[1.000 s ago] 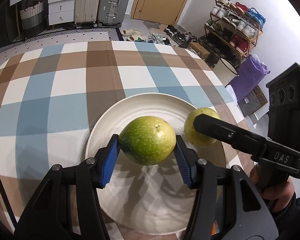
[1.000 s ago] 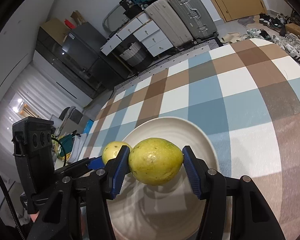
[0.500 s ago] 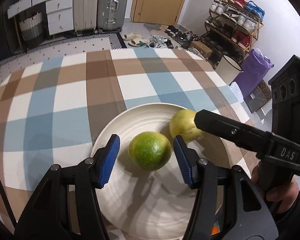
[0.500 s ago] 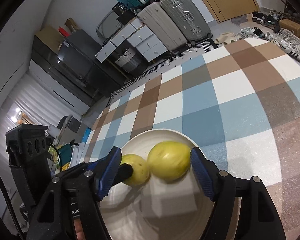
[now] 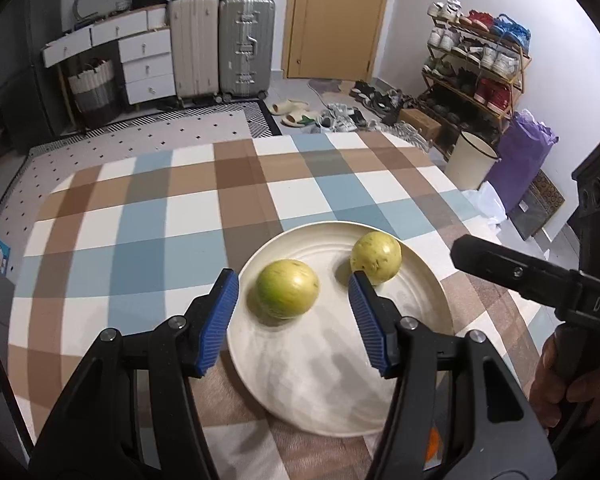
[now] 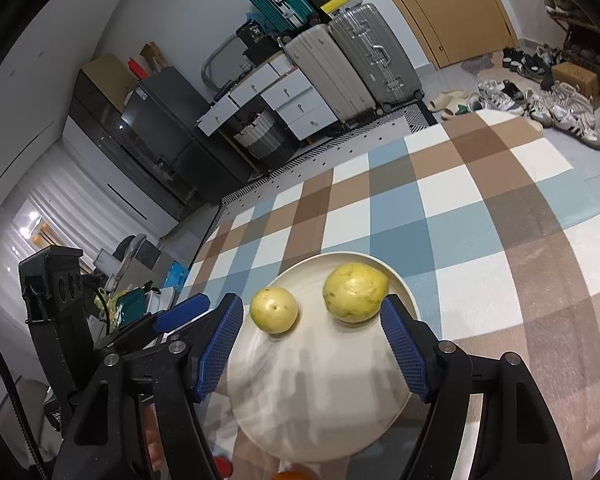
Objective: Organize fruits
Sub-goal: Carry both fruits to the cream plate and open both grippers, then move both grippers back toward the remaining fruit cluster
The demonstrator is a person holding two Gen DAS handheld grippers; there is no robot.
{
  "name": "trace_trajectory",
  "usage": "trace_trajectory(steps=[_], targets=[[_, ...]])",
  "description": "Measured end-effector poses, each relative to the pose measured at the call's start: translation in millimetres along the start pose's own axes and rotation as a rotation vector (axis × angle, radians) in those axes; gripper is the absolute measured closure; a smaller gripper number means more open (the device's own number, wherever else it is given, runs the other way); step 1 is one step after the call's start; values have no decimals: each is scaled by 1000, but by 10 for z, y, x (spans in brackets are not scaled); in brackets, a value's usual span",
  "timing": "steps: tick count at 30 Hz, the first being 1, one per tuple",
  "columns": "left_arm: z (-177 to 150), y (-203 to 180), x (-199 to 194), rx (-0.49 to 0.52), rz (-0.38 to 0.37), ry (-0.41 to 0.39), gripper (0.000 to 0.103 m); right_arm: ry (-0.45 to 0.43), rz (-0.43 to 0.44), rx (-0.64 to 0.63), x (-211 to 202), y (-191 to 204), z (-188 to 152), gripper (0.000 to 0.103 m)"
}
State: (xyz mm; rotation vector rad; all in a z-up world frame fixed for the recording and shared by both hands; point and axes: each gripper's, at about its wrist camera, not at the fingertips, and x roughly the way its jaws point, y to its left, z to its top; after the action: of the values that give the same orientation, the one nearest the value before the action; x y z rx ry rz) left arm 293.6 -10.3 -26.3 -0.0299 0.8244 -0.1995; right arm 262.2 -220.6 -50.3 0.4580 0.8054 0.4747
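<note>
Two round fruits lie apart on a cream plate (image 5: 428, 280) set on a blue, brown and white checked tablecloth (image 5: 148, 216). The greener fruit (image 5: 287, 289), smooth with a yellowish sheen, sits left of the plate's middle; the yellow fruit (image 5: 376, 257), freckled with dark specks, sits toward its far right. The left gripper (image 5: 293, 318) and the right gripper (image 6: 311, 350) are both released, blue pads clear of the fruit.
</note>
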Motion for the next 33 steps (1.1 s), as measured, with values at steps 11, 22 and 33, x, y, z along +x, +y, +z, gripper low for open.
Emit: trace_trajectory(steps=[11, 22, 33], targets=[[-208, -28, -543, -1, 30, -55, 40, -34, -28, -83, -375, 270, -198, 30], [-527, -156, -1094, 19, 157, -174, 18, -79, -44, -168, -677, 424, -539, 15], [-876, -234, -1511, -3, 197, -209, 1, -135, -71, -272, -1015, 627, -910, 9]])
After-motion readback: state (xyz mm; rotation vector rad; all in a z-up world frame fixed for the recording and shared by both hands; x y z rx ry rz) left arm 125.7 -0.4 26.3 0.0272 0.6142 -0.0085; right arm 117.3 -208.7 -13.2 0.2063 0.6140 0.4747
